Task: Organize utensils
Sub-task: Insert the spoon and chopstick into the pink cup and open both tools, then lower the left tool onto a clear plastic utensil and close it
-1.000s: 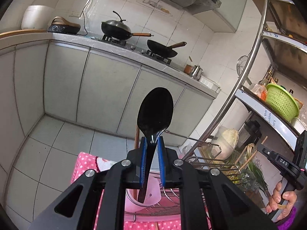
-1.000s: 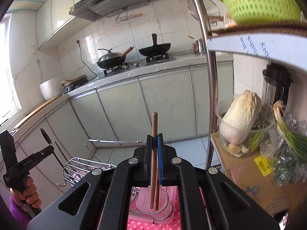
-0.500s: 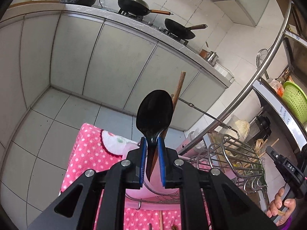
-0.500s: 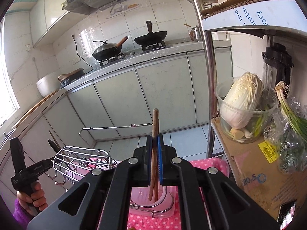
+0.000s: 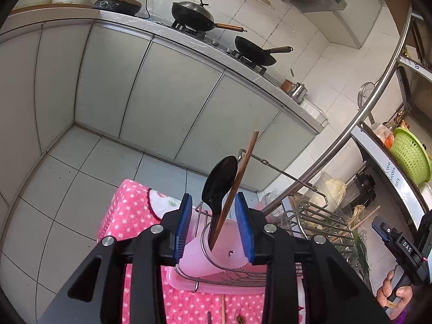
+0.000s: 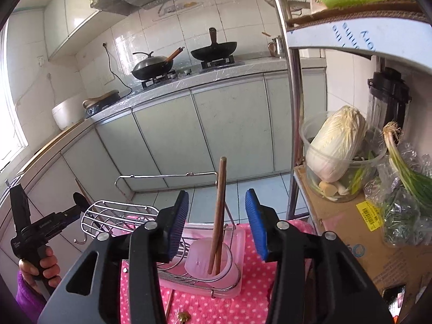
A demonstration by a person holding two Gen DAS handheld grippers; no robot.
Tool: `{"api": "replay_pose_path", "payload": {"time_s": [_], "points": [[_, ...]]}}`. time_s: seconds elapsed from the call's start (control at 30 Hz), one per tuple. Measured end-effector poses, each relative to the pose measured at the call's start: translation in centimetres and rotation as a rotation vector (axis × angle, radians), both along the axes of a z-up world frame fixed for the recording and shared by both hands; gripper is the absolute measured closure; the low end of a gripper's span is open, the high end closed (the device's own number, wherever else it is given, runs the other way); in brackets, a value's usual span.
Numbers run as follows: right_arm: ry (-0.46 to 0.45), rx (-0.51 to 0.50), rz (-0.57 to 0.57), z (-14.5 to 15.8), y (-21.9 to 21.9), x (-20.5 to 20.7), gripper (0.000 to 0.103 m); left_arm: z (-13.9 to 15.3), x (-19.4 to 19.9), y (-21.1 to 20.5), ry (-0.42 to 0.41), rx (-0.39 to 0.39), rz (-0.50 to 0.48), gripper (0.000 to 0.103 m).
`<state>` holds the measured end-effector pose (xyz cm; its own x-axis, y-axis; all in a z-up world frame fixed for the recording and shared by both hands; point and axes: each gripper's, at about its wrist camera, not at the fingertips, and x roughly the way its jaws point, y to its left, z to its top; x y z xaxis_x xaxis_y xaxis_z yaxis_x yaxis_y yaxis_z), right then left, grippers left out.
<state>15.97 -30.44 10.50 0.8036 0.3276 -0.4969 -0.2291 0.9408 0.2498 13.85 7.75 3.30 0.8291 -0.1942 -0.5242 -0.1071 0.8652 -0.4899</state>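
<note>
Both grippers – left (image 5: 213,225), right (image 6: 216,226) – stood spread, empty. The black plastic spoon (image 5: 219,184) and brown wooden chopsticks (image 6: 218,210) leaned upright inside the translucent pink cup (image 6: 208,266), apparently sorted for storage.

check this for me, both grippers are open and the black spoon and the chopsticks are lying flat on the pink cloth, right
Not quite. Both grippers are open, left gripper and right gripper, but the black spoon and the chopsticks are not flat on the pink cloth. They stand leaning in the pink cup in the wire rack; the left wrist view shows both.

The black spoon (image 5: 220,181) and chopsticks (image 6: 218,213) stood between each open tool's pads; the rack handle (image 6: 167,175) crossed just behind.
</note>
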Motion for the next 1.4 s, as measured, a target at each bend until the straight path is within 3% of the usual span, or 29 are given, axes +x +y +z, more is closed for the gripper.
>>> {"api": "replay_pose_path", "payload": {"time_s": [0.2, 0.33, 0.63, 0.9, 1.03, 1.27, 1.4], "points": [[-0.022, -0.011, -0.025, 0.0, -0.9, -4.0, 0.058, 0.4, -3.4, 0.5, -0.005, 0.001, -0.004, 0.071], [0.031, 0.019, 0.000, -2.1, -1.0, -6.9, 0.058, -0.6, -5.7, 0.1, 0.030, -0.001, -0.030, 0.071], [0.279, 0.066, 0.093, -10.5, 0.7, -9.2, 0.058, -6.7, -8.1, -3.7, 0.255, -0.013, -0.204, 0.071], [0.410, 0.120, 0.138, -15.1, 2.4, -9.7, 0.058, -13.6, -7.6, -9.5, 0.493, -0.016, -0.427, 0.071], [0.429, 0.138, 0.148, -16.1, 2.9, -9.9, 0.058, -16.1, -6.5, -11.3, 0.580, -0.001, -0.459, 0.071], [0.457, 0.140, 0.161, -17.2, 3.0, -9.5, 0.058, -18.7, -5.2, -12.8, 0.653, 0.039, -0.455, 0.071], [0.478, 0.140, 0.173, -17.9, 3.6, -9.3, 0.058, -19.4, -4.9, -12.9, 0.659, 0.030, -0.435, 0.080]]}}
